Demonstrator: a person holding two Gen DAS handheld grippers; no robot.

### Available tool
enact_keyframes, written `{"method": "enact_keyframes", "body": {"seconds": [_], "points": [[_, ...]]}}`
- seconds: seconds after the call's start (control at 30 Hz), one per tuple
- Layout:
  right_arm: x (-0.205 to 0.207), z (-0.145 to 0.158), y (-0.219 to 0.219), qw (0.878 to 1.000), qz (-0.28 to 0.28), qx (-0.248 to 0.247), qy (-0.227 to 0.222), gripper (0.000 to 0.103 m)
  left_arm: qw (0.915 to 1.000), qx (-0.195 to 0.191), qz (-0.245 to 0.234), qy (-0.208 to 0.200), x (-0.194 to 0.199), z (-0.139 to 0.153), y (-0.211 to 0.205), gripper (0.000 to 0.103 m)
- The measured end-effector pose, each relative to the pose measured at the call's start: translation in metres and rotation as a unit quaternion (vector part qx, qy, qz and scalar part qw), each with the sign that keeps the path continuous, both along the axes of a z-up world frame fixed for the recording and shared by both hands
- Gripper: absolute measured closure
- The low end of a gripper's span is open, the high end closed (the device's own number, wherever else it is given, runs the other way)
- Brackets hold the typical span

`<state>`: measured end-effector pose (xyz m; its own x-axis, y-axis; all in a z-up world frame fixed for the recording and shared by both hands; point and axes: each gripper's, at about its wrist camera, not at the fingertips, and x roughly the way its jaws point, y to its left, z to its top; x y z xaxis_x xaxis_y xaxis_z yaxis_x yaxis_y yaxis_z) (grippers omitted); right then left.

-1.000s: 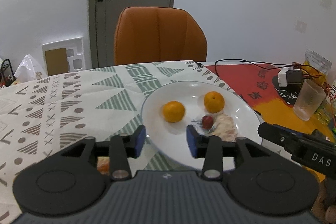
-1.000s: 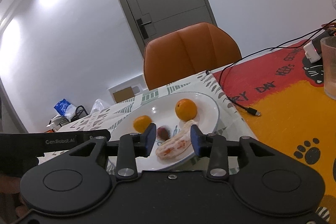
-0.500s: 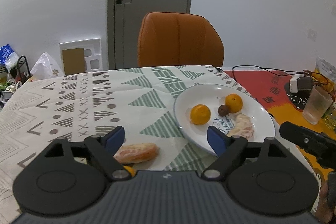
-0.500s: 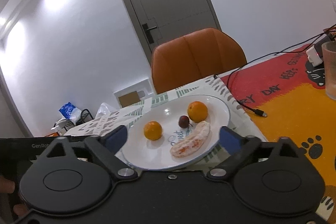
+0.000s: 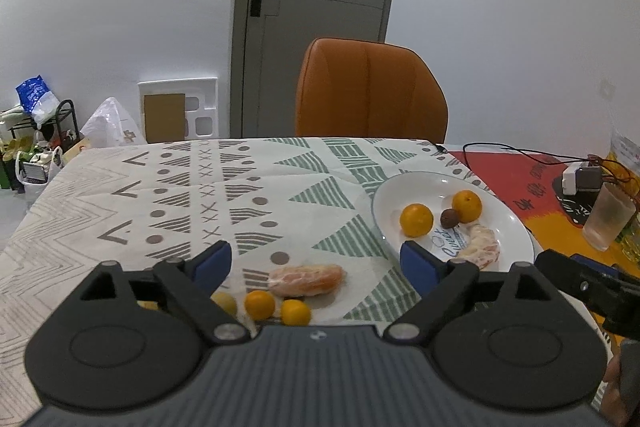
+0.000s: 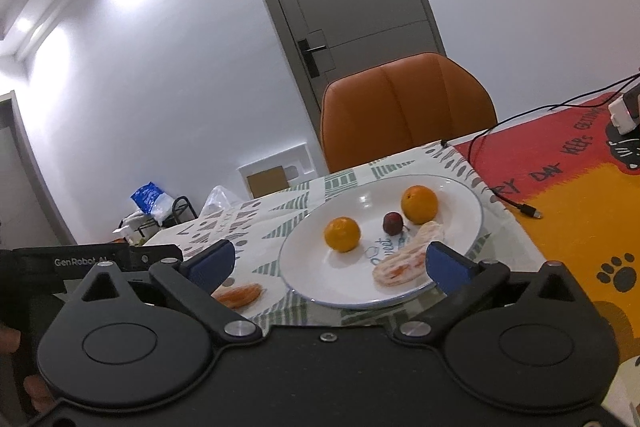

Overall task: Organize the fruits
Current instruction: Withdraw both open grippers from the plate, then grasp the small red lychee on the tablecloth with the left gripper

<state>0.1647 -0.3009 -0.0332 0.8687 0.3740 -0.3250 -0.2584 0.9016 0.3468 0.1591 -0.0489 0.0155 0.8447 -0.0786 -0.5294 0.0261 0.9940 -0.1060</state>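
A white plate (image 5: pixel 424 187) holds two oranges (image 5: pixel 417 219) (image 5: pixel 467 205), a small dark fruit (image 5: pixel 449 218) and a peeled citrus piece (image 5: pixel 482 251). My left gripper (image 5: pixel 316 263) hovers over the tablecloth left of the plate. Its jaws are opening, and nothing is pressed between them. Below it lie another peeled piece (image 5: pixel 306 279) and three small citrus fruits (image 5: pixel 260 305). My right gripper (image 6: pixel 330 263) stands wide open at the plate's (image 6: pixel 360 203) near rim, empty. The peeled piece (image 6: pixel 408 259) lies on the plate just inside its right finger.
An orange chair (image 5: pixel 370 91) stands behind the table. A red and yellow mat (image 6: pixel 560 179) lies right of the plate, with a black cable (image 6: pixel 516 205), a charger (image 5: pixel 580 179) and a plastic cup (image 5: pixel 608 221).
Both grippers opened wide and drew back from the plate. The left one swung left, bringing the loose fruit on the cloth into view. The peeled piece once between the right jaws lies free on the plate.
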Motion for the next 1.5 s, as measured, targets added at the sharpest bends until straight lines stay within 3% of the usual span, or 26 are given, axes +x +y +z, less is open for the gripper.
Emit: {"method": "enact_keyframes", "body": {"seconds": [0.6,1.5], "points": [[-0.012,0.01,0.04,0.998,0.052,-0.017,0.009,0.0,0.9992,-0.014,0.037,-0.01,-0.037,0.001,0.045,0.012],[-0.016,-0.005,0.087,0.992,0.111,-0.05,0.027,0.0,0.9972,-0.045,0.058,0.012,-0.057,-0.03,0.085,0.012]]}}
